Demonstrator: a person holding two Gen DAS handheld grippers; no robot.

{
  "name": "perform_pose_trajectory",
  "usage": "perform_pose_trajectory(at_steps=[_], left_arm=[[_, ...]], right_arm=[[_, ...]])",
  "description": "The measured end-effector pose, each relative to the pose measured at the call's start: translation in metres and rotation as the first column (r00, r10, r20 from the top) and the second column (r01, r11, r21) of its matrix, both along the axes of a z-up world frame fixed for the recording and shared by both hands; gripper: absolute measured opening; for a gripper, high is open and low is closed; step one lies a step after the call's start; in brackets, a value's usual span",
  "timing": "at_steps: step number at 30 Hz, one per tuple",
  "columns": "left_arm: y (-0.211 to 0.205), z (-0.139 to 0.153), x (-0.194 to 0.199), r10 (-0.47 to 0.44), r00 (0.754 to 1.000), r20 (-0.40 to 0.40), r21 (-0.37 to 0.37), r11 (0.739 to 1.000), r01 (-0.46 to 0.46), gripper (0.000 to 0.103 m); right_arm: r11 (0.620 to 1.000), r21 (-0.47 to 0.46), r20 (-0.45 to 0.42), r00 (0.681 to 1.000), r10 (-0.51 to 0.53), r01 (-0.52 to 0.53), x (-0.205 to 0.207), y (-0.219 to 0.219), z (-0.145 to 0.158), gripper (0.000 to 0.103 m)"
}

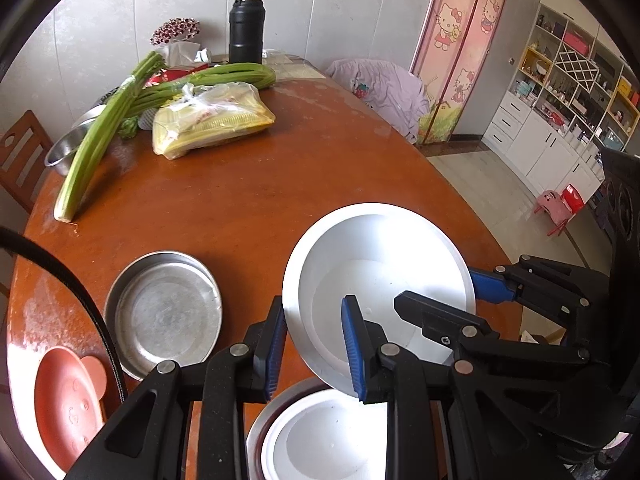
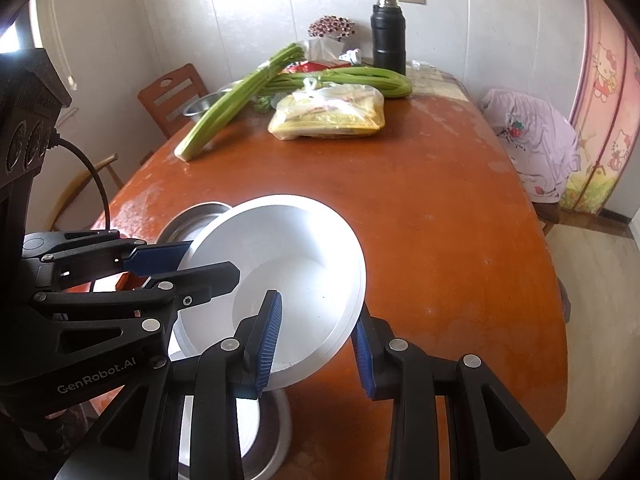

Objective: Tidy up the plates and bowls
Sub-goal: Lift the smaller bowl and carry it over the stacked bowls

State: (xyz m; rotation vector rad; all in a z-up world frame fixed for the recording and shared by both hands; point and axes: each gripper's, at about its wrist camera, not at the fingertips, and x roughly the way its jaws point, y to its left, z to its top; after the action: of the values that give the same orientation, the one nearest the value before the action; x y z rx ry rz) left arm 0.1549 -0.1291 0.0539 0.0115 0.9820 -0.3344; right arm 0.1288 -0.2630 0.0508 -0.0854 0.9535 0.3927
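A white plate (image 1: 376, 256) is held tilted above the brown table (image 1: 280, 176) by both grippers. My left gripper (image 1: 314, 350) straddles its left rim, one blue pad outside and one inside. My right gripper (image 2: 318, 338) straddles its right rim (image 2: 352, 320) the same way; it also shows in the left wrist view (image 1: 444, 296). Below the plate sits a white bowl (image 1: 328, 436) inside a metal dish. A steel plate (image 1: 166, 312) lies to the left on the table. A pink plastic plate (image 1: 66, 408) lies at the near left edge.
At the far end lie celery stalks (image 1: 100, 136), a bag of corn (image 1: 212, 120), a steel basin (image 1: 64, 152), a black thermos (image 1: 247, 28) and a tissue box. A wooden chair (image 1: 20, 160) stands at the left. A chair with purple cloth (image 1: 384, 88) stands at the right.
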Motion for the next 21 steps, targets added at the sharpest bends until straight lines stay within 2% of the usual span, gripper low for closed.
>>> perform_pose_trajectory(at_steps=[21], left_arm=[[0.036, 0.017, -0.047, 0.064, 0.996, 0.055, -0.021, 0.998, -0.063, 0.027]], right_arm=[[0.997, 0.004, 0.053, 0.996, 0.072, -0.072, -0.044, 0.031, 0.016, 0.036]])
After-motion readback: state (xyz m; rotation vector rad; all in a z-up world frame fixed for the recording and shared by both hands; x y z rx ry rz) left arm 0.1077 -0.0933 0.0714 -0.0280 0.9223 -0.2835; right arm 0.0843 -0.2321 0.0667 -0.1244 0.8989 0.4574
